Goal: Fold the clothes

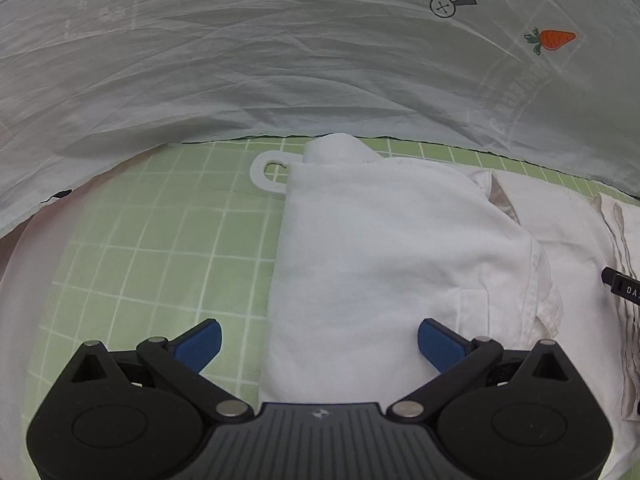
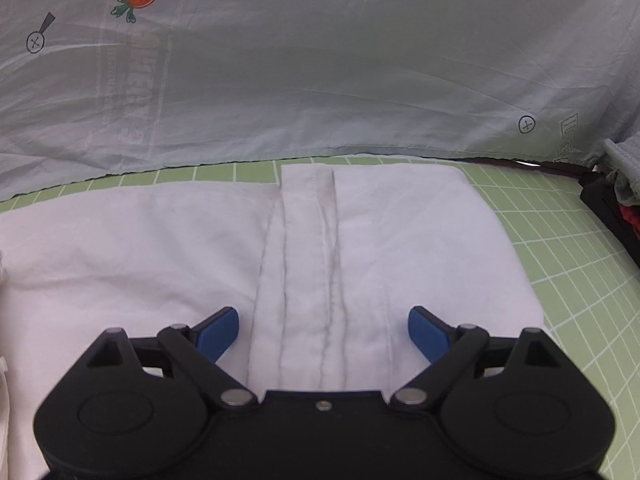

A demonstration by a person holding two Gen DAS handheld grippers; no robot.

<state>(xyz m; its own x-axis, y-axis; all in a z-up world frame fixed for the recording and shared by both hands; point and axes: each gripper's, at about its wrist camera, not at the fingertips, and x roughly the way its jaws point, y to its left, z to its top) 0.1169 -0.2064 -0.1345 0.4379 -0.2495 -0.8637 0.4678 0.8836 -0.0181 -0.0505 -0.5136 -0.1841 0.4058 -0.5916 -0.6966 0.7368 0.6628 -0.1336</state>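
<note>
A white shirt (image 1: 380, 248) lies partly folded on a green grid mat (image 1: 152, 256). In the left wrist view its folded left edge runs down the middle and the collar shows at the right. My left gripper (image 1: 318, 344) hovers over that edge, open, with nothing between its blue pads (image 1: 198, 344). In the right wrist view the shirt (image 2: 160, 248) shows its button placket running toward me. Over the placket my right gripper (image 2: 323, 334) stands wide open and holds nothing.
A pale sheet (image 1: 280, 60) with a carrot print (image 1: 554, 40) covers the far side of the surface. A white plastic hanger loop (image 1: 266, 174) pokes out by the shirt's top. A black object (image 2: 612, 212) sits at the mat's right edge.
</note>
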